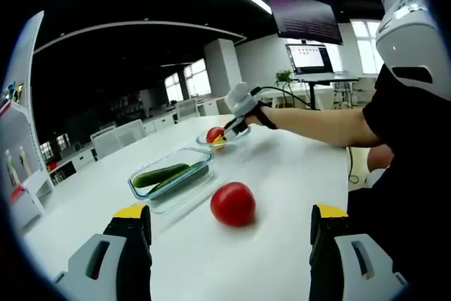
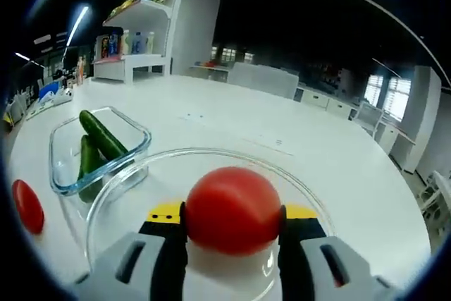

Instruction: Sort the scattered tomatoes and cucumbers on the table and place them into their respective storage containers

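Note:
In the right gripper view my right gripper [image 2: 232, 225] is shut on a red tomato [image 2: 231, 209], held just over a round clear glass bowl [image 2: 134, 177]. A rectangular glass container [image 2: 63, 174] to the left holds two cucumbers [image 2: 99, 135]. Another tomato [image 2: 28, 206] lies on the table at far left. In the left gripper view my left gripper [image 1: 229, 234] stands open, low over the table, with a loose tomato [image 1: 232, 204] a little ahead of its jaws. Beyond it sit the cucumber container [image 1: 173, 177] and the bowl [image 1: 239, 137], where the right gripper [image 1: 224, 134] holds its tomato [image 1: 215, 135].
The white table [image 1: 282, 174] stretches wide around the containers. A person's arm [image 1: 317, 125] reaches across from the right in the left gripper view. White shelves [image 2: 141, 33] with bottles, chairs and a monitor [image 1: 310, 58] stand beyond the table.

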Demonstrator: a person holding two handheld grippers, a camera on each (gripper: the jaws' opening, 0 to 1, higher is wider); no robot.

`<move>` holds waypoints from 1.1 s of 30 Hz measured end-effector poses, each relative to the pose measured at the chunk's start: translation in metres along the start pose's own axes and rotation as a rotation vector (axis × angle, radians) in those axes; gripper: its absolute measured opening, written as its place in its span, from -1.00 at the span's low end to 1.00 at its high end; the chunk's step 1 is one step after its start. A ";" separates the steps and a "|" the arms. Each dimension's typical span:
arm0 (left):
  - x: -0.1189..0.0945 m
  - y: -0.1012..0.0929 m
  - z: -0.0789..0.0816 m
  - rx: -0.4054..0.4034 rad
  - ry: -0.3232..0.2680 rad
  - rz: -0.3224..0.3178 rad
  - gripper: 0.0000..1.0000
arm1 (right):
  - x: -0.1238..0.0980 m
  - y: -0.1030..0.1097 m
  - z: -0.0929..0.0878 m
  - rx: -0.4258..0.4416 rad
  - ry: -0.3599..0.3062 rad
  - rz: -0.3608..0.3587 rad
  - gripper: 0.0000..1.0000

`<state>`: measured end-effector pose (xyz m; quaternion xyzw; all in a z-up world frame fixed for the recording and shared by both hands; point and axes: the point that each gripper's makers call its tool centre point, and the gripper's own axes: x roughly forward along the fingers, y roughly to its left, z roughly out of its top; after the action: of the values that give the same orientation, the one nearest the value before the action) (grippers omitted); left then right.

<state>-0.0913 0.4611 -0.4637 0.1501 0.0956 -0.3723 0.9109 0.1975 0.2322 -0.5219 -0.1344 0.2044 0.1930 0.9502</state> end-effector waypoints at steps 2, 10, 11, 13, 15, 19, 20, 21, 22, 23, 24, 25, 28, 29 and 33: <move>0.000 0.000 0.000 -0.001 -0.002 0.001 0.86 | 0.003 -0.001 0.001 0.013 0.000 0.005 -0.07; -0.001 0.001 0.000 -0.001 -0.002 0.003 0.86 | 0.008 -0.001 0.001 0.015 0.006 0.018 -0.05; -0.001 0.000 0.000 0.000 -0.002 0.002 0.86 | 0.008 -0.001 0.001 0.013 0.006 0.019 -0.04; -0.001 0.000 0.000 0.000 -0.004 -0.001 0.86 | 0.009 -0.001 0.001 0.012 0.007 0.022 -0.04; -0.001 -0.001 0.000 -0.001 -0.004 -0.002 0.86 | 0.010 -0.002 0.001 0.011 0.007 0.025 -0.03; -0.003 -0.001 0.000 0.001 -0.006 0.001 0.86 | 0.007 -0.001 0.001 0.028 0.008 0.031 -0.02; -0.004 -0.001 0.001 0.002 -0.008 0.002 0.86 | 0.007 -0.001 0.002 0.042 0.005 0.031 -0.02; -0.004 -0.001 0.001 0.002 -0.009 0.003 0.86 | 0.006 -0.002 0.002 0.056 0.001 0.031 -0.02; -0.005 -0.001 0.001 0.001 -0.009 0.004 0.86 | 0.005 -0.003 0.003 0.075 -0.004 0.032 -0.03; -0.006 0.000 0.002 0.001 -0.011 0.005 0.86 | 0.005 -0.004 0.003 0.103 -0.009 0.036 -0.03; -0.006 0.000 0.002 0.001 -0.012 0.006 0.86 | 0.005 -0.005 0.004 0.125 -0.016 0.042 -0.03; -0.007 0.000 0.002 0.002 -0.012 0.008 0.86 | 0.000 -0.002 0.009 0.134 -0.029 0.048 -0.03; -0.008 0.001 0.002 0.003 -0.013 0.011 0.86 | -0.003 -0.003 0.011 0.155 -0.042 0.057 -0.02; -0.008 0.001 0.002 0.003 -0.013 0.011 0.86 | -0.005 -0.003 0.012 0.157 -0.045 0.057 -0.02; -0.008 0.000 0.003 0.004 -0.016 0.009 0.86 | -0.006 -0.003 0.011 0.149 -0.052 0.056 0.02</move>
<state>-0.0971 0.4649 -0.4585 0.1495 0.0867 -0.3696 0.9130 0.1977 0.2312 -0.5089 -0.0525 0.1973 0.2071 0.9568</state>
